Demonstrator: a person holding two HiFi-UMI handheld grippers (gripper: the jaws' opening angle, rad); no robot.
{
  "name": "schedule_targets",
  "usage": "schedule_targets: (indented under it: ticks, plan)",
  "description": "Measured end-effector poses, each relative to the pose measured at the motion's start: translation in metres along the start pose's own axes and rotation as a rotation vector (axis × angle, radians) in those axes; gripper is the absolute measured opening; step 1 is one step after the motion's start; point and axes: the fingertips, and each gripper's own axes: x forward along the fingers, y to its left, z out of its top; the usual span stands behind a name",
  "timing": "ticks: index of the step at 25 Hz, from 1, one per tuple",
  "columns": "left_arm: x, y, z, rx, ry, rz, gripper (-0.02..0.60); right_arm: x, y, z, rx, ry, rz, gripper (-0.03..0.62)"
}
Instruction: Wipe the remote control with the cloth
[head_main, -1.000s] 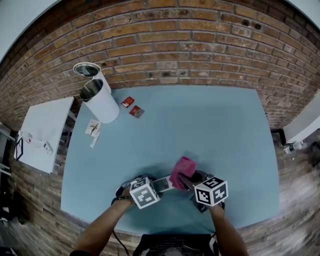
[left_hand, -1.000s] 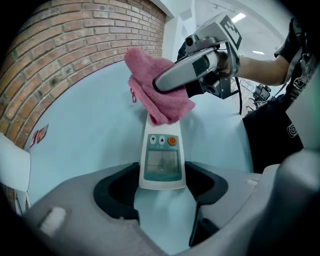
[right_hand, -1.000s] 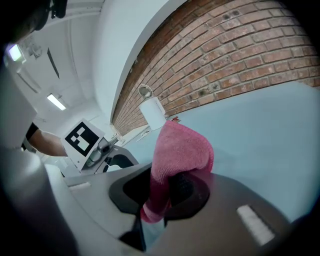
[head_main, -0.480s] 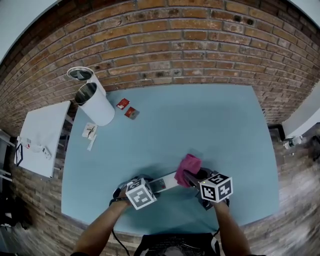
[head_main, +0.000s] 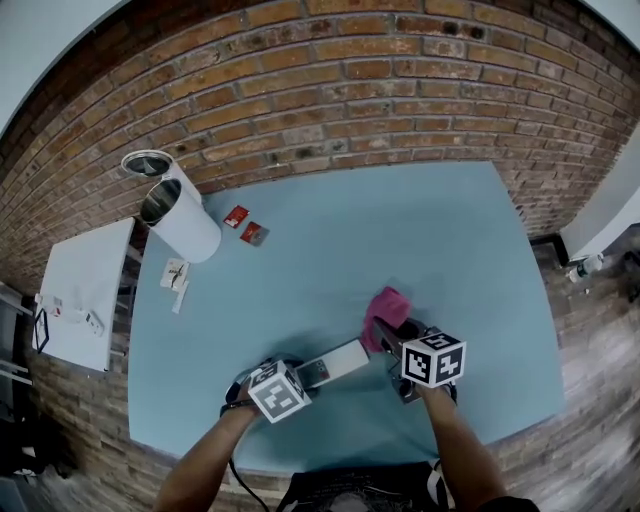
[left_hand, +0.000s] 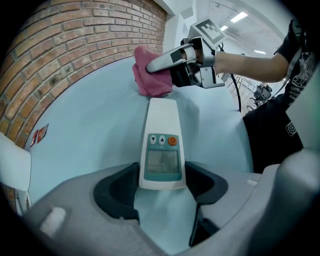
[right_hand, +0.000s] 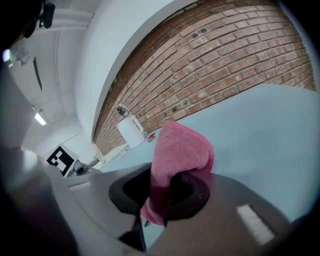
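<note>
A white remote control (head_main: 335, 362) with a small screen and an orange button (left_hand: 161, 145) lies on the blue table (head_main: 400, 230). My left gripper (head_main: 303, 374) (left_hand: 162, 182) is shut on its near end, with the pads against both sides. The right gripper (head_main: 388, 336) (right_hand: 167, 192) is shut on a folded pink cloth (head_main: 385, 308) (right_hand: 180, 152). The cloth (left_hand: 150, 75) hangs at the remote's far tip, just beyond it. I cannot tell whether the two touch. The right gripper (left_hand: 167, 62) faces the left one across the remote.
Two white cylindrical cans (head_main: 180, 215) lie at the table's far left, by the brick wall (head_main: 330, 90). Red packets (head_main: 245, 226) and paper slips (head_main: 175, 275) lie near them. A white side table (head_main: 85, 290) stands left of the blue table. The table's front edge runs close to both hands.
The right gripper has carried the cloth rightwards along the remote to its far end, so more of the remote shows. The left gripper has kept still with the remote.
</note>
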Motion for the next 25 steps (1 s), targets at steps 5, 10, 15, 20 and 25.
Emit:
schedule_targets:
  ticks: [5, 10, 15, 20, 25]
  plan:
    - [0.000, 0.001, 0.001, 0.000, 0.002, 0.004, 0.290, 0.013, -0.001, 0.004, -0.018, -0.044, -0.044, 0.064]
    - [0.001, 0.001, 0.000, 0.001, 0.005, 0.004, 0.290, 0.016, 0.003, -0.007, -0.056, -0.002, -0.064, 0.064]
    - [0.001, 0.001, 0.000, 0.003, 0.003, 0.003, 0.290, 0.010, 0.007, -0.013, -0.065, 0.019, -0.054, 0.064]
    - [-0.001, 0.003, 0.001, 0.006, -0.002, 0.004, 0.290, 0.002, 0.004, -0.017, -0.060, 0.021, -0.067, 0.064]
    - [0.001, 0.003, 0.001, 0.005, -0.001, 0.001, 0.290, -0.005, 0.005, -0.023, -0.055, 0.019, -0.078, 0.064]
